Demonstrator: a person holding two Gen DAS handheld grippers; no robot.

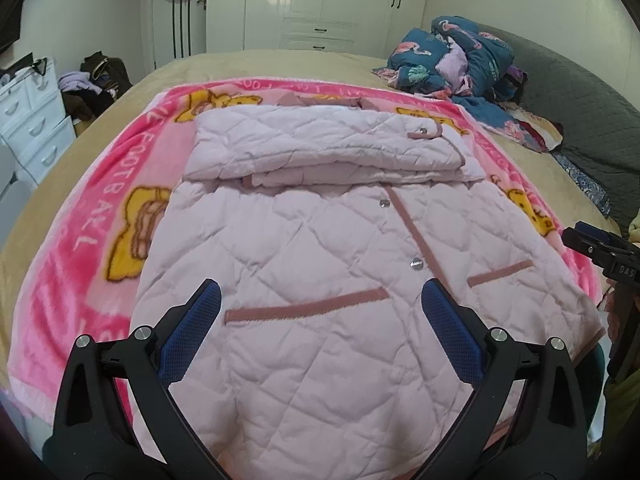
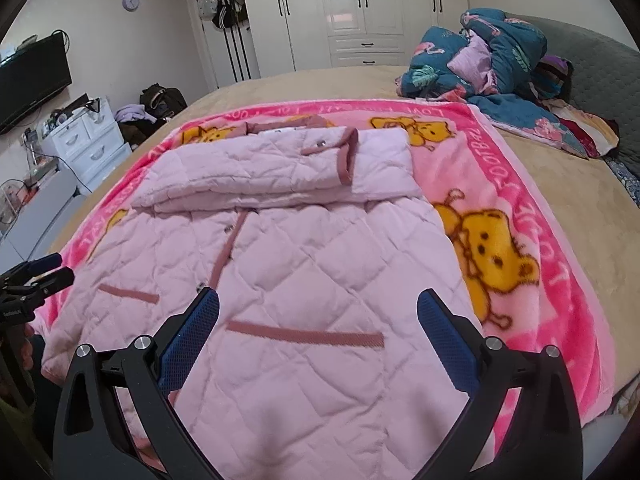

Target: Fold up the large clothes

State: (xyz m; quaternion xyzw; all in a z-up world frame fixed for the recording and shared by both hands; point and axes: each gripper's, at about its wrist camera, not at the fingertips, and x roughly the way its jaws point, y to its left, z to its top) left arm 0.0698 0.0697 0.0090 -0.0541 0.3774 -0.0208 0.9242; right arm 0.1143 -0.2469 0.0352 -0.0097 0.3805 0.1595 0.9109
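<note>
Bedroom, white wardrobe [image 2: 360, 12] along the back wall, and a big tan bed [image 1: 280, 66] filling the middle. Spread on it is a pink blanket [image 1: 100, 248] with yellow bears, and flat on that blanket lies the jacket [image 1: 320, 264], pale pink, quilted, front side up. Its sleeves are folded across the chest into a thick band near the collar end, hem end nearest the cameras. Dusty-rose trim runs down the placket, with snaps beside it and two pocket strips low on the front.

Left gripper [image 1: 320, 304] hangs over the hem, blue pads spread wide, nothing between them, jacket showing in the gap. Right gripper [image 2: 318, 310] — same story, released, fingers wide apart above the lower front, over a pocket strip. Each gripper peeks into the other's view at the frame edge, so they sit side by side at the near end of the bed.

Far right corner of the bed: a heap of teal floral bedding [image 2: 492, 60]. Off to the left, white drawers [image 2: 88, 140], a TV [image 2: 32, 76] on the wall and a round clock [image 2: 131, 1].
</note>
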